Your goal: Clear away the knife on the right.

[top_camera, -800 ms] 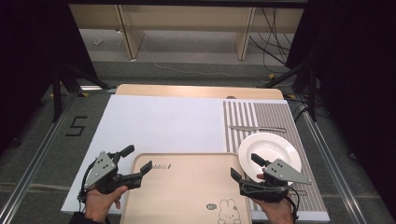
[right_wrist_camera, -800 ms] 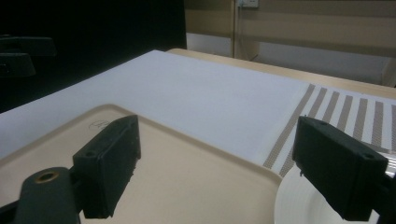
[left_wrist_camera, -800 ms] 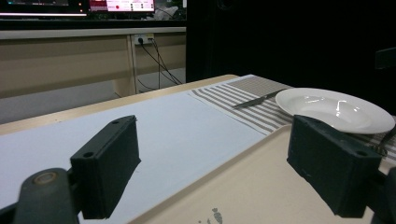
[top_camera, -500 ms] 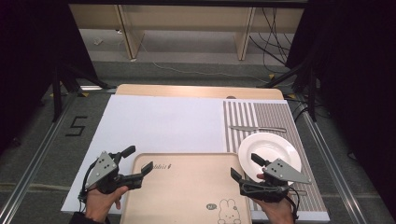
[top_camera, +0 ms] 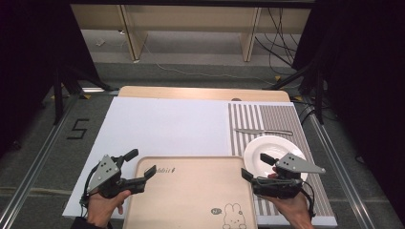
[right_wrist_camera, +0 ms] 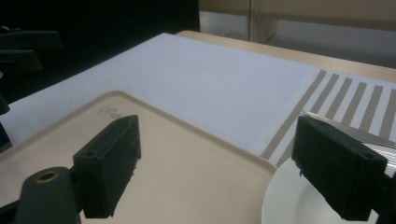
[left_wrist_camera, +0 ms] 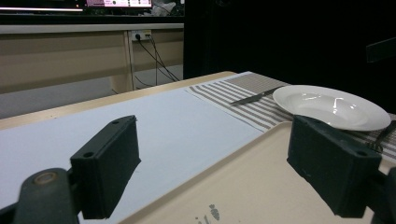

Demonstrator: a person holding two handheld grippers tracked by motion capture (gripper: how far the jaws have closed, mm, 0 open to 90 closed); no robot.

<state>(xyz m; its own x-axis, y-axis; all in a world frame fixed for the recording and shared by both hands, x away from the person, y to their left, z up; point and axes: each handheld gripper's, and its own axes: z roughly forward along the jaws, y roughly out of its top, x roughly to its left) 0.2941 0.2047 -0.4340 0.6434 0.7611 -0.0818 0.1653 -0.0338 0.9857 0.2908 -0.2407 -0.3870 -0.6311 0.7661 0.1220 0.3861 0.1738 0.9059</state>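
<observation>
Both my grippers gape wide, holding nothing. Tray (top_camera: 191, 195) lies between them: left gripper (top_camera: 141, 164) straddles its left rim, right gripper (top_camera: 254, 166) its right rim; plate (top_camera: 272, 148) just beyond right gripper.

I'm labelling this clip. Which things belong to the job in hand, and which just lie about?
In the job:
- tray
- left tongs, open astride its left rim
- right tongs, open at its right rim

Lying about:
- white plate
- knife
- striped mat
</observation>
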